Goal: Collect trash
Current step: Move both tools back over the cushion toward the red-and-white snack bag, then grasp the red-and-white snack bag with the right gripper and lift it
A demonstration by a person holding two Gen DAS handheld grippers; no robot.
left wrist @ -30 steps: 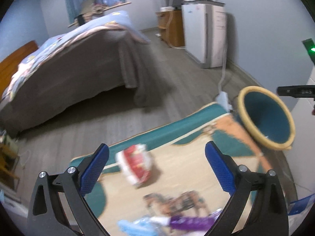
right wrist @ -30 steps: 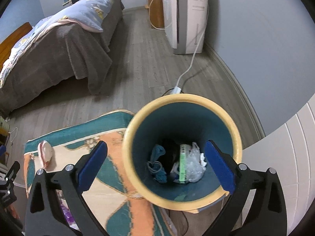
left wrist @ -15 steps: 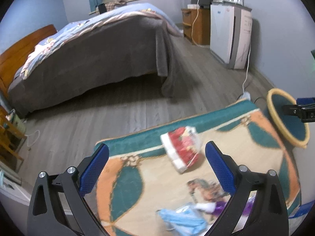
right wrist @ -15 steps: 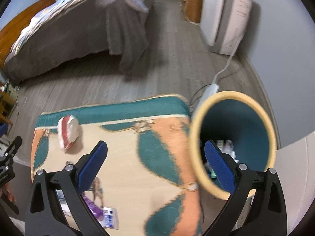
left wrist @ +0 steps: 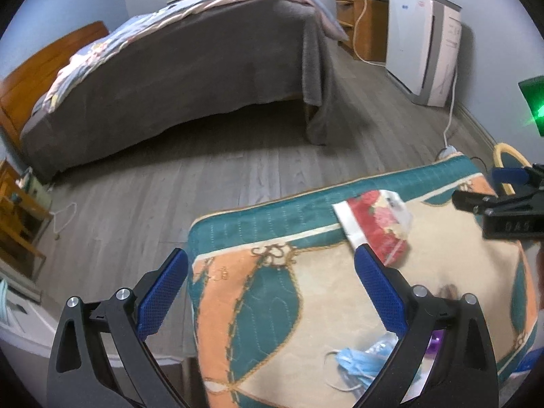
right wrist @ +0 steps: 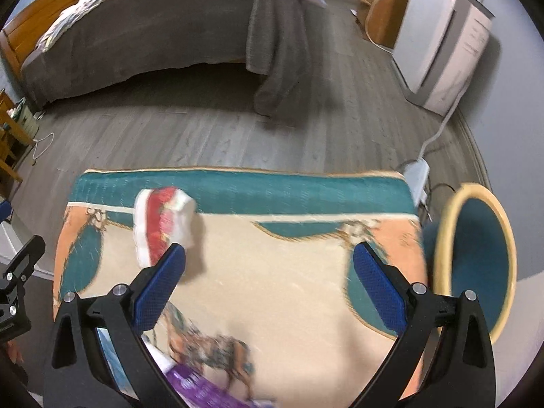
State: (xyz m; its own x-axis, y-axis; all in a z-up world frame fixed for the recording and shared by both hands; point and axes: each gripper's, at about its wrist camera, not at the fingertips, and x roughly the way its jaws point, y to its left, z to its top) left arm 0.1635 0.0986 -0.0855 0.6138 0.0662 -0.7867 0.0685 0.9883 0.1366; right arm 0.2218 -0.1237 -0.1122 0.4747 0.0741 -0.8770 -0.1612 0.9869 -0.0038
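Note:
A red and white tissue pack (left wrist: 377,226) lies at the far side of a patterned cloth-covered table (left wrist: 272,306); it also shows in the right wrist view (right wrist: 163,224). A blue face mask (left wrist: 357,367) and a purple wrapper (right wrist: 200,389) lie near the front edge. A yellow-rimmed teal trash bin (right wrist: 476,258) stands right of the table. My left gripper (left wrist: 272,292) is open and empty over the table's left end. My right gripper (right wrist: 268,285) is open and empty over the table's middle; it also shows in the left wrist view (left wrist: 510,200).
A bed with a grey cover (left wrist: 170,78) stands across the grey wood floor. A white appliance (left wrist: 425,47) and a wooden cabinet (left wrist: 367,27) stand at the far right wall. A white power strip (right wrist: 416,173) with cord lies behind the table. Wooden furniture (left wrist: 17,224) is at left.
Both grippers have swung left. The right gripper has left the bin and is now over the table. The left gripper has moved past the tissue pack to the table's left end.

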